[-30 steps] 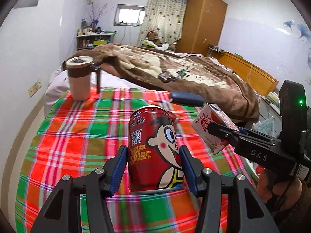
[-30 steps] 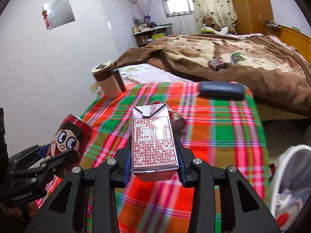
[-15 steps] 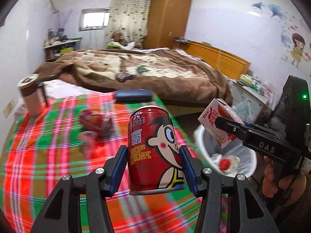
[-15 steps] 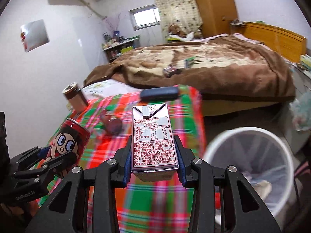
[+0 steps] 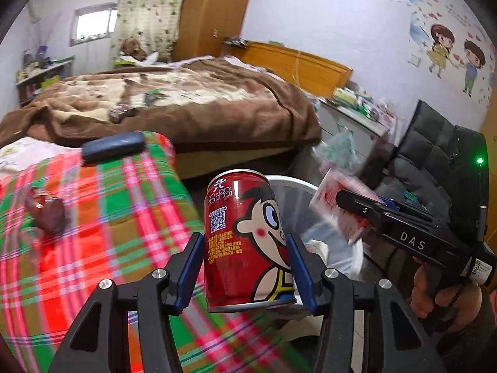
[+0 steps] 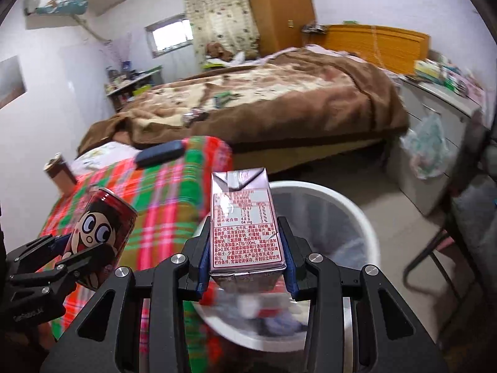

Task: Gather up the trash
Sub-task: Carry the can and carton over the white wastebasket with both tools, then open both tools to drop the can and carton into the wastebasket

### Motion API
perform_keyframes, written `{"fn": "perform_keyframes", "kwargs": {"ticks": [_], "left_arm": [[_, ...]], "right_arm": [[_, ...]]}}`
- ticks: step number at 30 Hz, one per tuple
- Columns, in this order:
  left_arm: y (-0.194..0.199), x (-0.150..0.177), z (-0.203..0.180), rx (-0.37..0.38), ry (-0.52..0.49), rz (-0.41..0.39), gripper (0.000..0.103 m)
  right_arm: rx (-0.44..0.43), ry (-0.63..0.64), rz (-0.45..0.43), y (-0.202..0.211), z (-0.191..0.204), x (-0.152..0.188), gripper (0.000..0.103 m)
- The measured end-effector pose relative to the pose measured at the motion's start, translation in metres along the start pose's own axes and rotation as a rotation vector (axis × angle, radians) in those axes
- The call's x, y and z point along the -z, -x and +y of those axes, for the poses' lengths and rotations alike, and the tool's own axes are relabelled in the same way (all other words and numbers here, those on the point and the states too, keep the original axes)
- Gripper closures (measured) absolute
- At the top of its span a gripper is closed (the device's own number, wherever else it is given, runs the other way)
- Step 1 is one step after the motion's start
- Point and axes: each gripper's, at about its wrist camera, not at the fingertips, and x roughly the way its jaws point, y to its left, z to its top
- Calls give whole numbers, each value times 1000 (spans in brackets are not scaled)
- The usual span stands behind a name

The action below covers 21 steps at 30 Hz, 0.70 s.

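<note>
Trash is held: left gripper (image 5: 245, 267) pinches red can (image 5: 247, 242), right gripper (image 6: 245, 256) clamps carton (image 6: 245, 227), lower centre above white bin (image 6: 357, 214); early release risks landing outside

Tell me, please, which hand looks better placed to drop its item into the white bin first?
Right, probably. The right gripper holds the milk carton over the white bin, whose opening shows directly behind and below it. The left gripper holds the red can nearer the plaid table edge, beside the bin's rim.
</note>
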Motion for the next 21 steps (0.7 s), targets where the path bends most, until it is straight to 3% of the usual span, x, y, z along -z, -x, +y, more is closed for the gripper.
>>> {"fn": "perform_keyframes", "kwargs": {"ticks": [8,21], "left_arm": [[-52,-3,-32,42,-30,72,49],[-84,-10,-44,37,-40,118,49]], "right_arm": [[72,-58,38,-10,-42,7,64],[61,-94,62,-13,-64,14,64]]}}
